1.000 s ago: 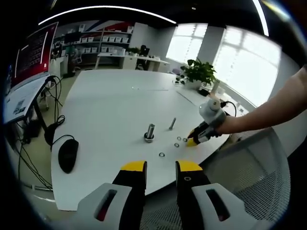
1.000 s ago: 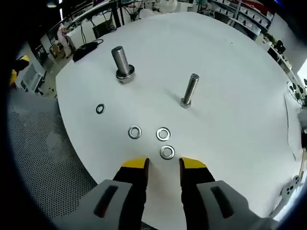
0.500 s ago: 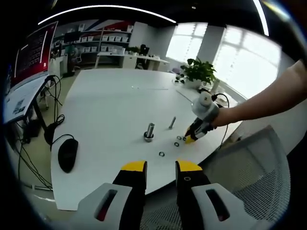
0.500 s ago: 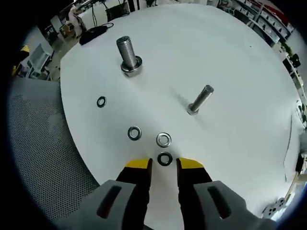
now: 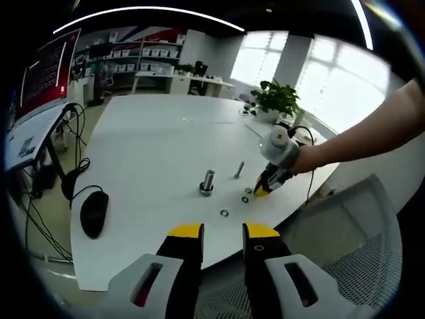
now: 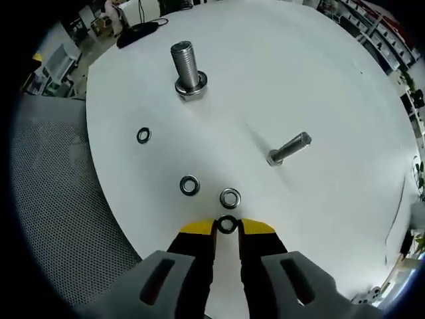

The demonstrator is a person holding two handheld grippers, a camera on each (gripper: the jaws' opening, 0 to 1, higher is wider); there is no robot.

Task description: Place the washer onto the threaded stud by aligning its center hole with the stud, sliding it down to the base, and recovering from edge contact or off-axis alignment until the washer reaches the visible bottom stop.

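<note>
1. Left gripper view: the left tool [image 5: 222,232] hangs off the near edge of the white bench [image 5: 153,146], its yellow-tipped jaws standing apart with nothing between them.
2. Ahead of this tool, a thick threaded stud [image 5: 207,183] stands upright on the bench, and a thinner bolt [image 5: 238,171] stands beyond it to the right.
3. A lone small washer [image 5: 224,213] lies between the tool and the thick stud.
4. Further right, the right tool [image 5: 264,189], held by a person's arm [image 5: 358,143], points down at the bench among more washers that are too small to tell apart.
5. A black mouse [image 5: 93,214] lies on the bench well to the left of the tool.
6. Right gripper view: the right tool [image 6: 227,228] has its jaws narrowed around a washer [image 6: 227,224] lying flat on the bench; the tips sit just beside its edges, and I cannot tell whether they grip it.
7. Just ahead of the tips lies a second washer [image 6: 230,197], with a third washer [image 6: 189,185] to its left and a fourth washer [image 6: 143,135] further left.
8. The thick stud [image 6: 188,70] stands well ahead of the tool, and the thin bolt [image 6: 289,148] sits ahead to the right.
</note>
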